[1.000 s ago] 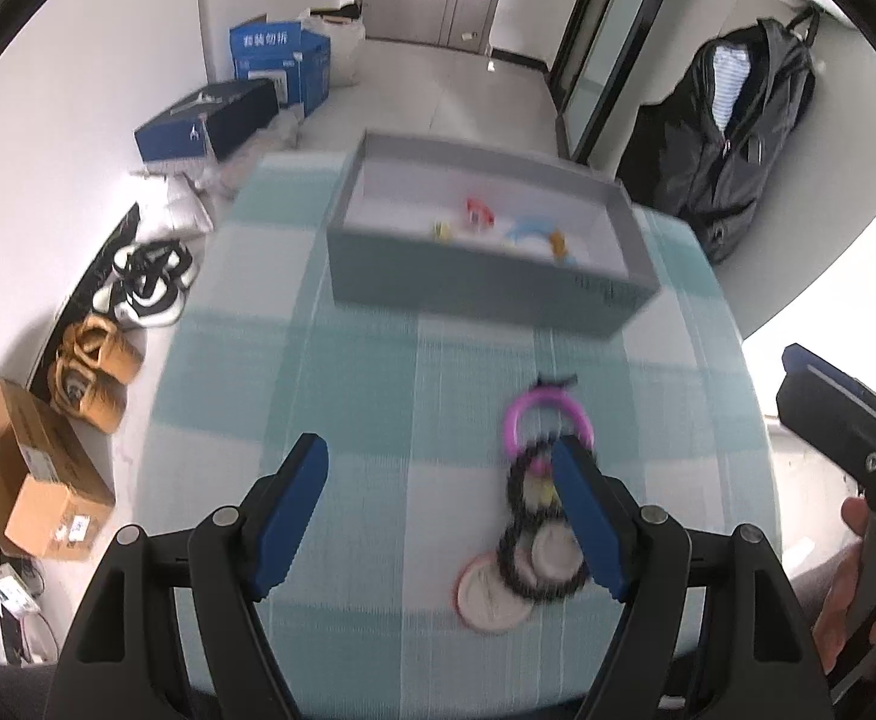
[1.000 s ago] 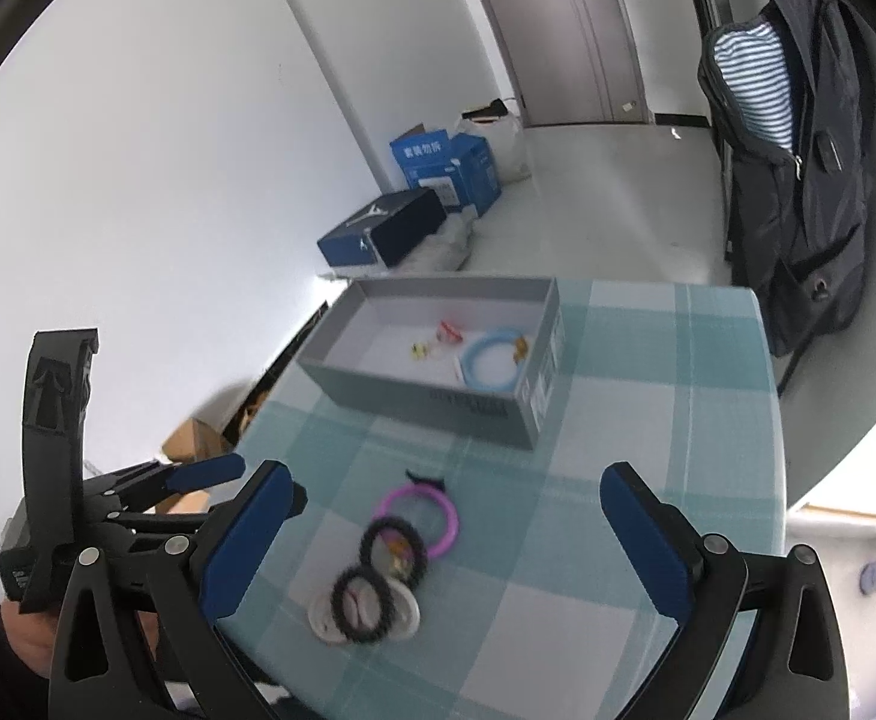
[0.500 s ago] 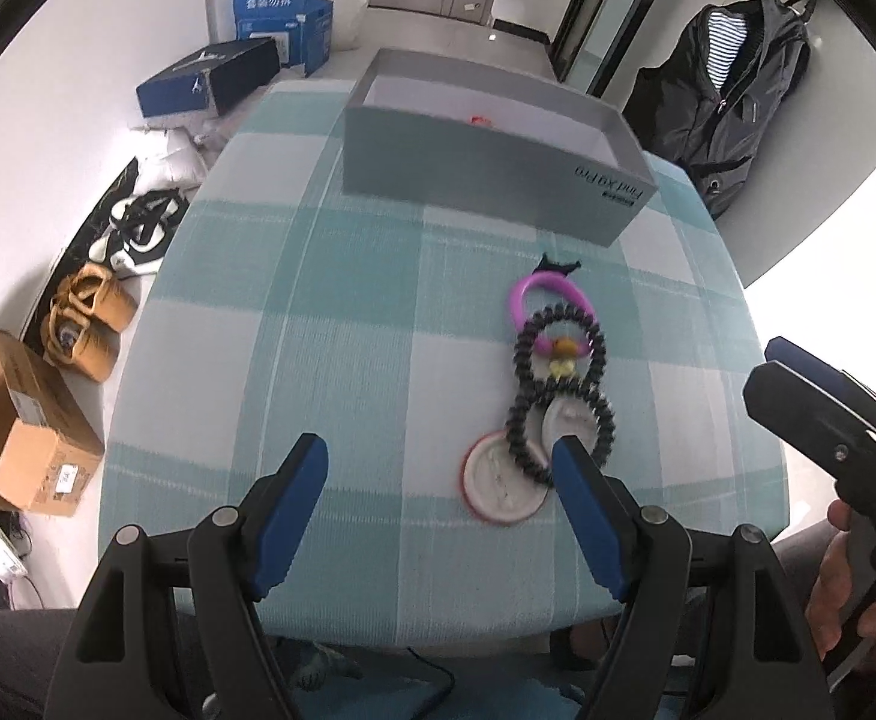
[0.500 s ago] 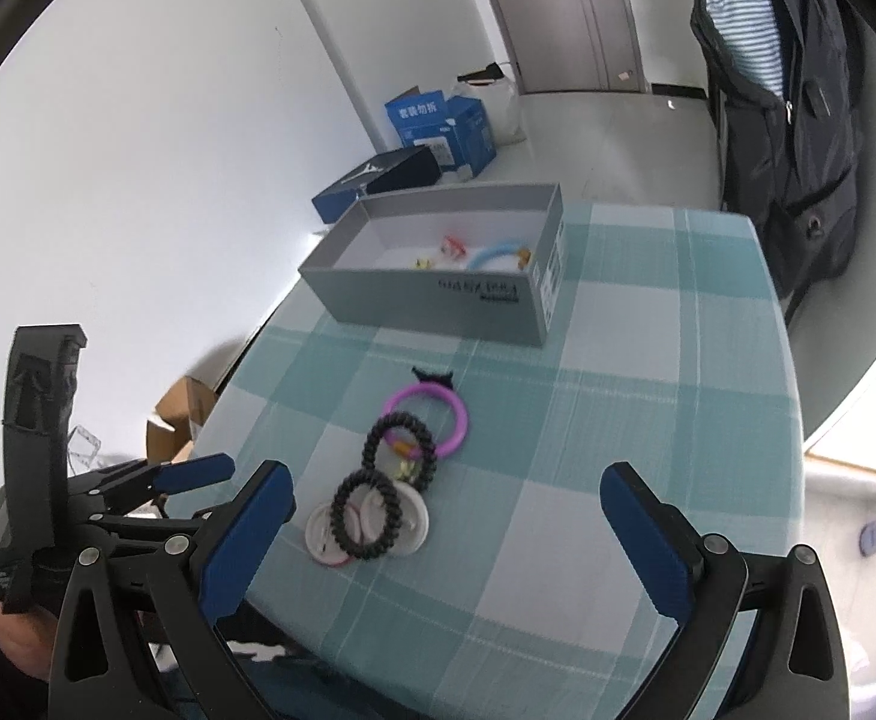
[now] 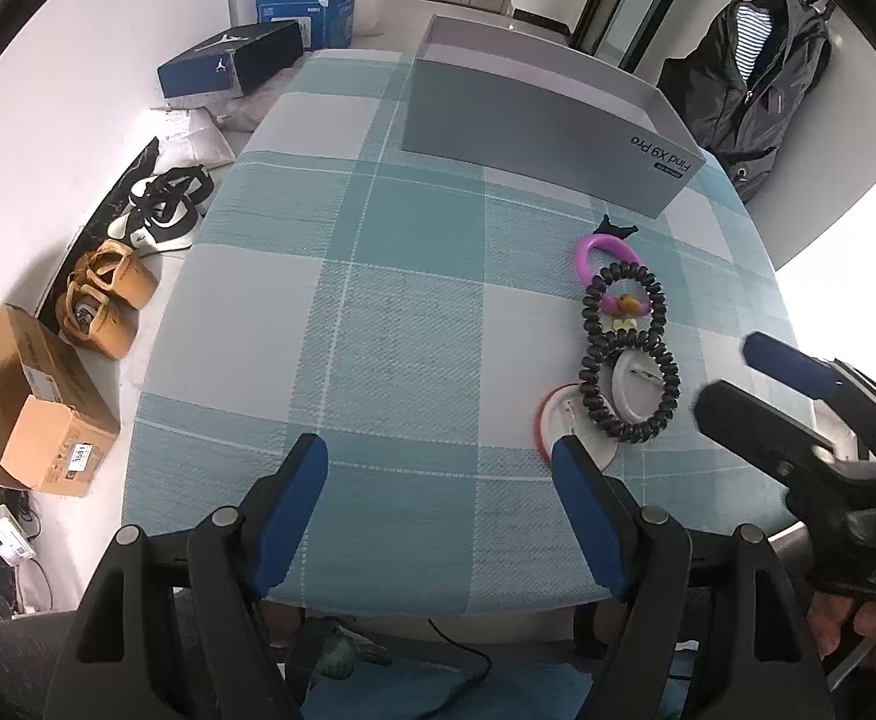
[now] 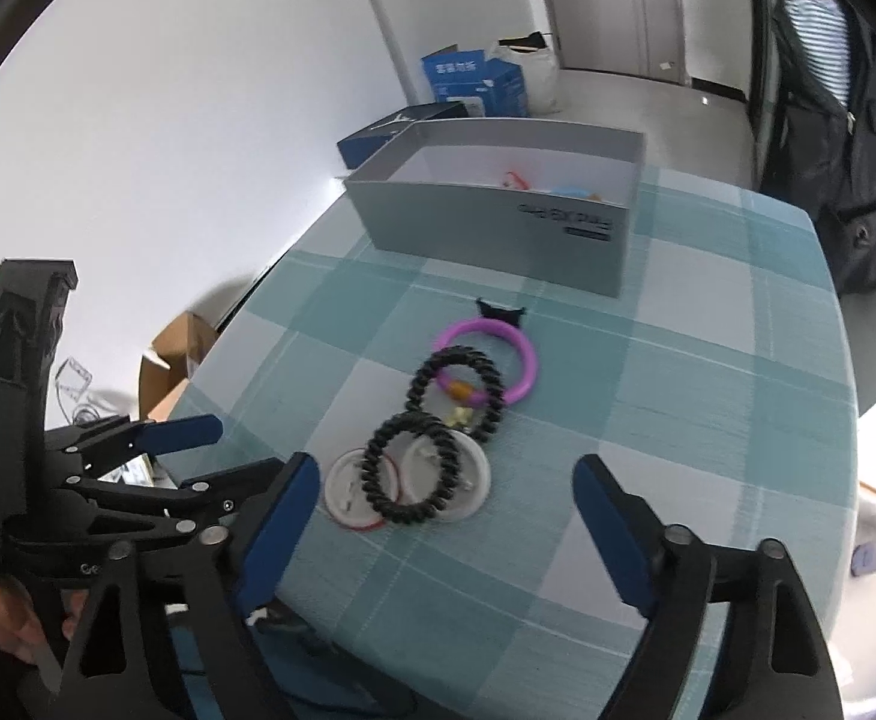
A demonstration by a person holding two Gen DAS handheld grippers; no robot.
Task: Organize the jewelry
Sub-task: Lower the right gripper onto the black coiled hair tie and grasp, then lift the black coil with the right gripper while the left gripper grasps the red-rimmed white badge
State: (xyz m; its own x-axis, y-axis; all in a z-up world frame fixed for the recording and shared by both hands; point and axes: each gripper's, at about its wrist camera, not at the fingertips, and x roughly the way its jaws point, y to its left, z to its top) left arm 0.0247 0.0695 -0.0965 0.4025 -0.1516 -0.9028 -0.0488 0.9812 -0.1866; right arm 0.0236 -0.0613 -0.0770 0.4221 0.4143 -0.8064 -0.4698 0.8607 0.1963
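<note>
Checked teal tablecloth [image 6: 708, 420], grey box [image 6: 498, 228] at the far end. The jewelry pile [image 6: 438, 420] runs lengthwise toward the box, dead ahead of the right gripper [image 6: 444, 510], whose empty jaws just narrowed. Left gripper [image 5: 438, 480] sits apart, empty, off beside the pile.

The left gripper [image 5: 441, 468] stands open above the checked tablecloth [image 5: 378, 312]. Two black spiral hair ties [image 5: 630, 354], a purple ring [image 5: 588, 252] and a grey box [image 5: 534, 120] lie ahead.
</note>
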